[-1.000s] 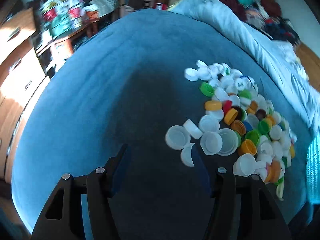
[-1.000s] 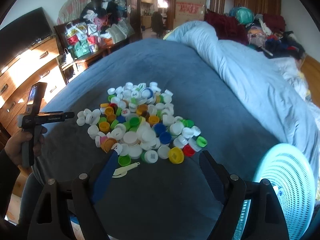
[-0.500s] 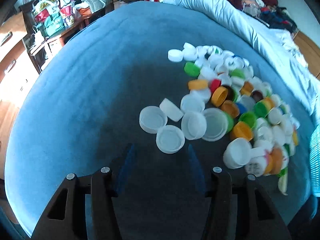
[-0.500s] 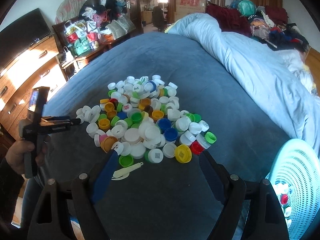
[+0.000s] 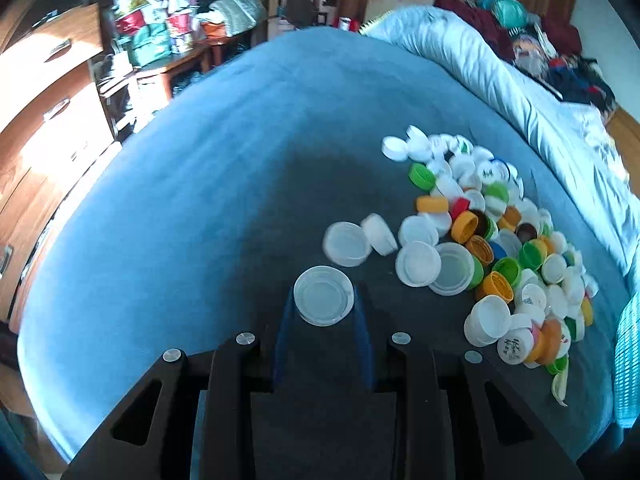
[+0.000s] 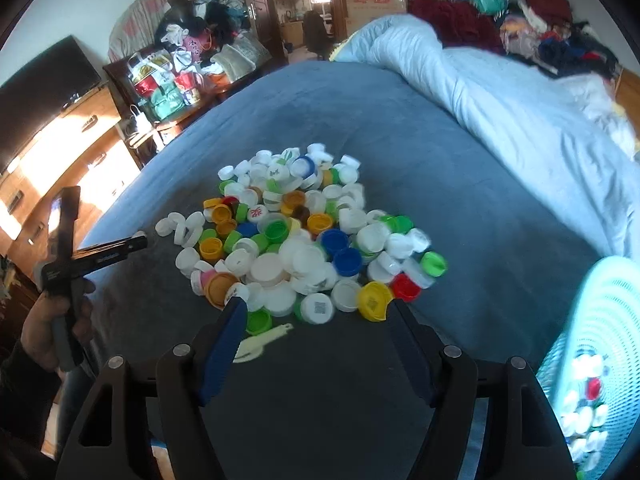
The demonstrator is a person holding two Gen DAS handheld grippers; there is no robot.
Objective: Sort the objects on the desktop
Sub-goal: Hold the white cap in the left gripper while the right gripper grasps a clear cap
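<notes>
The left gripper (image 5: 324,300) pinches a white cap (image 5: 323,295) between its blue pads, one pad on each side of the rim. The cap is wide and shallow, its hollow side facing the camera, with faint rings showing inside. It sits just above the dark blue bedspread (image 5: 200,184), a little apart from the other caps.

In the right wrist view the right gripper (image 6: 314,312) has its jaws spread and closing, with nothing pressed between them. Between the fingertips, at the near edge of the pile of caps (image 6: 304,236), lie a white cap with a printed square code (image 6: 318,308) and a green cap (image 6: 259,319); a yellow cap (image 6: 374,300) sits just inside the right finger. A pale cream plastic scoop (image 6: 260,338) lies on the bedspread just in front of the green cap.

The pile is mostly white caps mixed with yellow, orange, green, blue and red ones, many upside down and overlapping. At the right edge stands a light blue perforated basket (image 6: 600,320) with white caps and a red one inside.

On the left a hand (image 6: 52,328) holds the left gripper's handle, its fingers pointing at the pile's left side.

Beyond the pile the bedspread runs back to a rumpled light blue quilt (image 6: 480,92), wooden drawers (image 6: 60,152) and cluttered bags (image 6: 168,80).
</notes>
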